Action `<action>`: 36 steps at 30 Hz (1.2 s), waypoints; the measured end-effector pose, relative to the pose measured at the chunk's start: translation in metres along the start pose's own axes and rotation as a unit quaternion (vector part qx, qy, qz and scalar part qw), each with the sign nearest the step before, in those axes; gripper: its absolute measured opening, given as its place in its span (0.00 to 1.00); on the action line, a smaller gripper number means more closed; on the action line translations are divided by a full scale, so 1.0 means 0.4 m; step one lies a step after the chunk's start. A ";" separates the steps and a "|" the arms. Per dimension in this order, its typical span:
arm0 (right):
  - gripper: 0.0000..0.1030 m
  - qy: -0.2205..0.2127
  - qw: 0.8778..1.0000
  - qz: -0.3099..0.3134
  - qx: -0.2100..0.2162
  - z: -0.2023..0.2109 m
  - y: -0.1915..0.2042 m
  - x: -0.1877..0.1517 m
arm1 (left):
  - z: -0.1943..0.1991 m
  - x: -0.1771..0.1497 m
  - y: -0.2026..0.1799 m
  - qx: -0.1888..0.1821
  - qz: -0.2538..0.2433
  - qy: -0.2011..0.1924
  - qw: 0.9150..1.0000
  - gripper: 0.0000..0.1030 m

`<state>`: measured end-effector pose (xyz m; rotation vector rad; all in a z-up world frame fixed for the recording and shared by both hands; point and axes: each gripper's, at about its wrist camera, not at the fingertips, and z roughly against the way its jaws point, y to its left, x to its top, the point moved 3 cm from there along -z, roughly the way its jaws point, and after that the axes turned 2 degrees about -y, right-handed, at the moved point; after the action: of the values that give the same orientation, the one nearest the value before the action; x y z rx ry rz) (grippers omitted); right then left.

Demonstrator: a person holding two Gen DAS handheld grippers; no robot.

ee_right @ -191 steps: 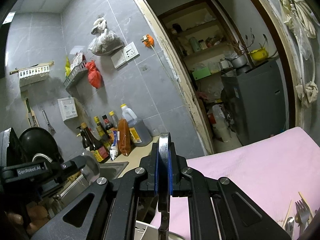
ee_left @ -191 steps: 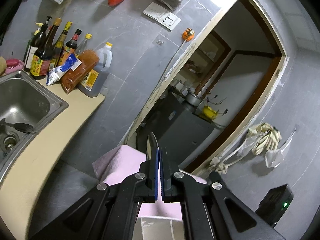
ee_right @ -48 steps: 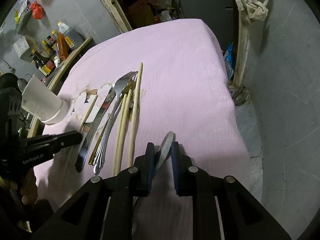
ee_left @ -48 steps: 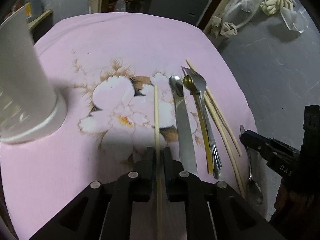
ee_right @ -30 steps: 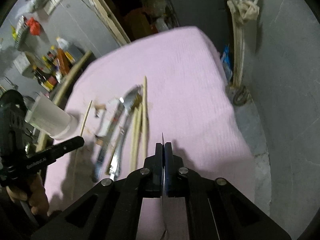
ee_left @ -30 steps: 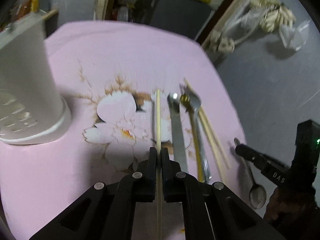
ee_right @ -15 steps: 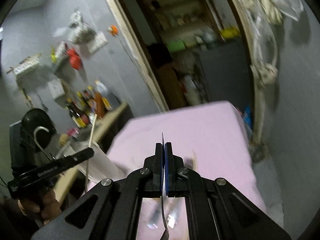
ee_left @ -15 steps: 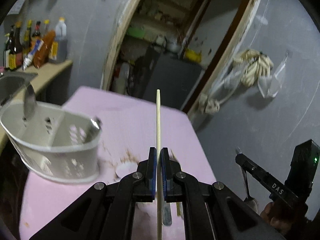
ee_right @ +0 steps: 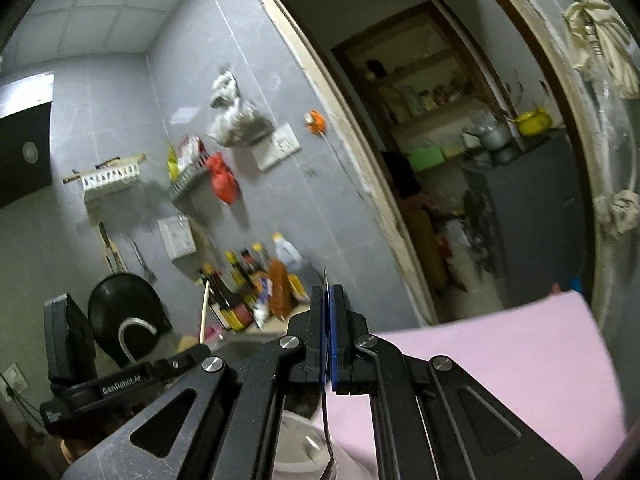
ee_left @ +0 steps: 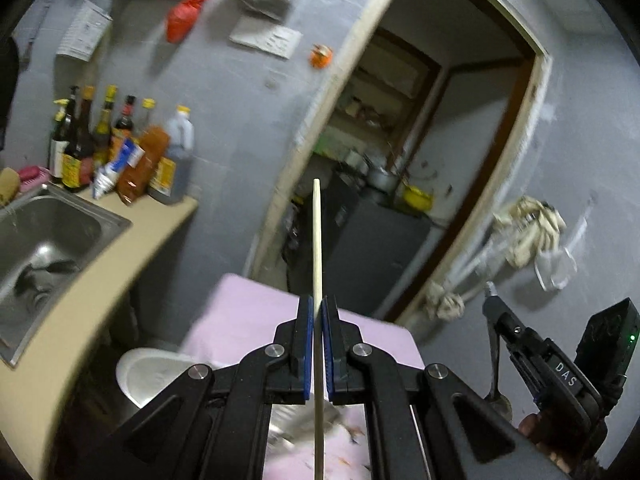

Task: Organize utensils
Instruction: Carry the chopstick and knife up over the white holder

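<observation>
Between our left gripper's (ee_left: 316, 320) blue-padded fingers (ee_left: 307, 344) a pale wooden chopstick (ee_left: 317, 248) is clamped, its tip standing up well past them toward the doorway (ee_left: 420, 128). Our right gripper (ee_right: 329, 300) is clenched on a thin metal spoon (ee_right: 329, 432): only the edge of its handle shows between the pads, and in the left view the bowl hangs below that gripper (ee_left: 490, 300). Both utensils are held in the air above the pink floral cloth (ee_left: 248, 312) on the counter. Below and left of our left fingers sits the white utensil holder (ee_left: 140, 372), blurred. Beyond it a beige worktop (ee_left: 104, 264) carries a steel sink (ee_left: 44, 232) and a row of sauce bottles (ee_left: 104, 140) against the grey tiled wall (ee_left: 232, 120).
</observation>
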<state>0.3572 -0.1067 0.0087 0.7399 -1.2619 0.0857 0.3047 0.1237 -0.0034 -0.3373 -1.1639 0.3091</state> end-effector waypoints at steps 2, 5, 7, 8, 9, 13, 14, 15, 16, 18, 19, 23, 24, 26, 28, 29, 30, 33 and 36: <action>0.02 -0.015 1.000 -0.007 0.003 -0.026 0.025 -0.004 | 0.002 0.026 0.053 0.009 0.014 -0.018 1.000 0.05; 0.02 -0.034 0.999 -0.019 -0.005 -0.064 0.052 -0.026 | -0.003 0.054 0.126 0.020 0.041 -0.038 0.998 0.05; 0.02 -0.042 0.999 -0.024 -0.015 -0.081 0.062 -0.047 | -0.014 0.063 0.172 0.027 0.059 -0.048 0.997 0.05; 0.02 -0.046 0.998 -0.024 -0.022 -0.089 0.067 -0.059 | -0.023 0.064 0.196 0.030 0.068 -0.053 0.996 0.05; 0.02 -0.050 0.998 -0.024 -0.027 -0.094 0.069 -0.068 | -0.031 0.062 0.214 0.031 0.076 -0.055 0.995 0.05; 0.02 -0.072 0.996 -0.032 -0.050 -0.109 0.063 -0.108 | -0.063 0.044 0.265 0.038 0.090 -0.070 0.993 0.05; 0.02 -0.075 0.995 -0.032 -0.056 -0.114 0.061 -0.116 | -0.068 0.038 0.267 0.039 0.089 -0.071 0.993 0.05; 0.02 -0.077 0.995 -0.034 -0.060 -0.115 0.059 -0.123 | -0.074 0.032 0.271 0.041 0.088 -0.073 0.993 0.05; 0.02 -0.081 0.994 -0.035 -0.065 -0.116 0.057 -0.133 | -0.077 0.025 0.274 0.041 0.087 -0.074 0.993 0.05; 0.02 -0.085 0.993 -0.032 -0.073 -0.118 0.058 -0.148 | -0.082 0.010 0.279 0.044 0.084 -0.078 0.992 0.05; 0.02 -0.087 0.993 -0.030 -0.077 -0.120 0.060 -0.155 | -0.084 0.003 0.282 0.046 0.083 -0.079 0.992 0.05; 0.02 -0.086 0.993 -0.003 -0.087 -0.136 0.081 -0.174 | -0.084 -0.023 0.281 0.059 0.068 -0.087 0.992 0.05; 0.02 -0.084 0.993 0.003 -0.088 -0.139 0.085 -0.179 | -0.084 -0.027 0.279 0.059 0.064 -0.089 0.992 0.05; 0.02 -0.079 0.993 0.012 -0.090 -0.148 0.091 -0.190 | -0.084 -0.034 0.275 0.060 0.057 -0.093 0.992 0.05; 0.02 -0.072 0.993 0.015 -0.091 -0.152 0.091 -0.196 | -0.087 -0.040 0.273 0.054 0.052 -0.095 0.993 0.05; 0.02 -0.071 0.993 0.015 -0.093 -0.152 0.089 -0.199 | -0.087 -0.043 0.275 0.051 0.053 -0.095 0.993 0.05; 0.02 -0.071 0.993 0.015 -0.095 -0.152 0.087 -0.202 | -0.088 -0.046 0.277 0.050 0.054 -0.095 0.993 0.05; 0.02 -0.073 0.992 0.024 -0.100 -0.149 0.086 -0.204 | -0.091 -0.052 0.284 0.044 0.053 -0.094 0.993 0.05; 0.02 -0.068 0.992 0.028 -0.103 -0.147 0.086 -0.209 | -0.095 -0.057 0.289 0.042 0.048 -0.089 0.994 0.05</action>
<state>0.3626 -0.0204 -0.0558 0.5384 -1.3979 -0.0496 0.3243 0.2155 -0.0839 -0.2966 -1.3083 0.4777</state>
